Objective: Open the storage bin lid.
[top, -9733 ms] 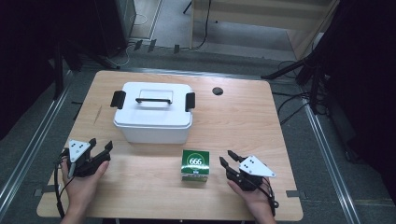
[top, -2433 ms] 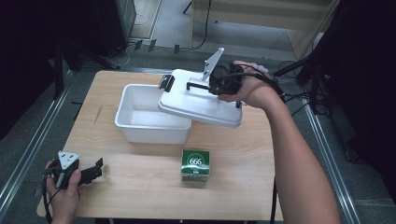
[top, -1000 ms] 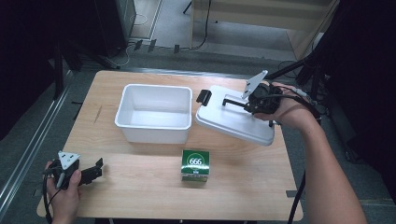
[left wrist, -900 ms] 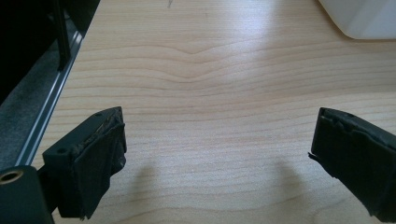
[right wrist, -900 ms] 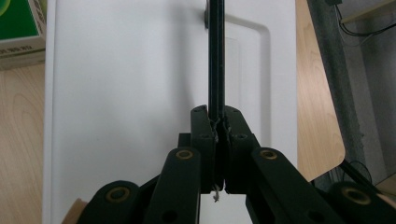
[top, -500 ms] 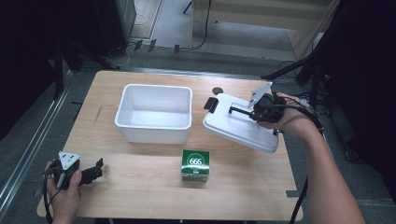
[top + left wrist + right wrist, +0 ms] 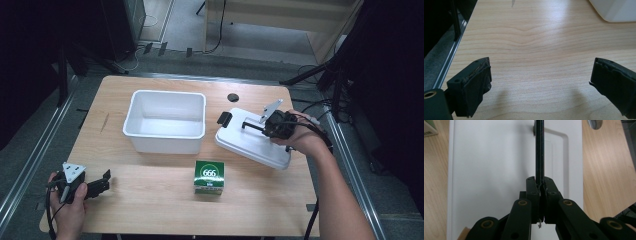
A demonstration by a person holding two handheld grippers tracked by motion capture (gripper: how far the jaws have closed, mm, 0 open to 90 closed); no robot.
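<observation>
We found the white rectangular plastic lid (image 7: 252, 142) at the right centre of the high view, lying on the pale wooden table (image 7: 150, 200) and tilted slightly. The right gripper (image 7: 265, 125) was clamped on the lid's thin black carrying handle (image 7: 539, 150); in the right gripper view the two jaws met tight around that bar, low in the frame. A black latch (image 7: 223, 119) stood out at the lid's upper left corner.

Just left of the lid, apart from it, stood the open white rectangular plastic tub (image 7: 165, 121), smooth-walled with rounded corners, at the centre of the frame. Below the two, near the lower centre, sat a small green cardboard box printed with 666 (image 7: 209, 176), clear of both. A round dark hole (image 7: 233, 97) in the tabletop showed above the lid. We noted nothing lying between lid and tub.

The left gripper (image 7: 97, 185) rested at the lower left of the high view, well apart from everything else. In the left gripper view its jaws stood wide and released, with bare wood grain between them and a corner of the tub (image 7: 616, 10) at the upper right.
</observation>
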